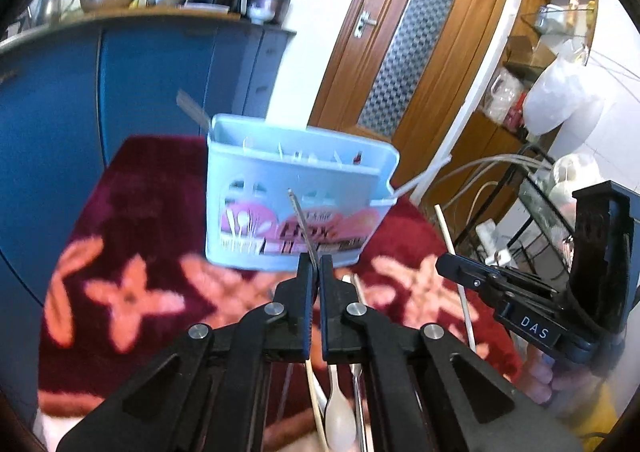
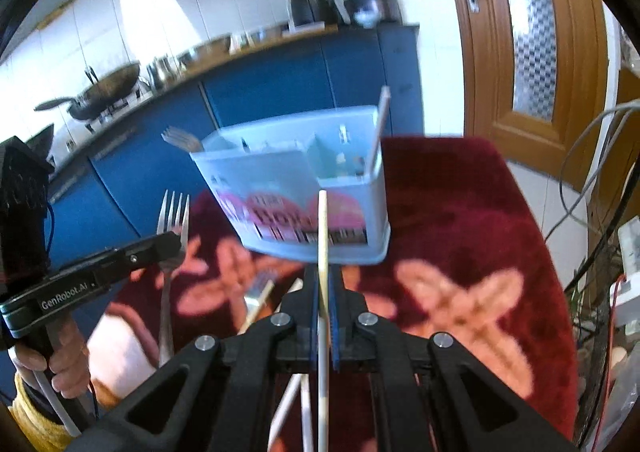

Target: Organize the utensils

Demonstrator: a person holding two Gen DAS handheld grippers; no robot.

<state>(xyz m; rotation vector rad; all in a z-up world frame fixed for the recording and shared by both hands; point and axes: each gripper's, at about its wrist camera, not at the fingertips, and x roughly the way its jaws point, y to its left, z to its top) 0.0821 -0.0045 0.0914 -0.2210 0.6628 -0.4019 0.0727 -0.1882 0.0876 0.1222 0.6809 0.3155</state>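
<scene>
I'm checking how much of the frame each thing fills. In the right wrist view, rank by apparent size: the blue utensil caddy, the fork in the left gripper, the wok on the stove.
1. Blue utensil caddy, clearly largest.
2. Fork held in the left gripper.
3. Wok, smallest as seen, though it sits far back, so distance shrinks it.

Black hand-held gripper, silver screws

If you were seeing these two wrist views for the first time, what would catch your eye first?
The pale blue utensil caddy with its pink label, standing mid-frame on the dark red floral cloth, draws the eye first. Next come the loads: the left gripper is clamped on a metal fork held upright, and the right gripper is clamped on a pale chopstick pointing at the caddy. More utensils lie on the cloth beneath the left gripper.
</scene>
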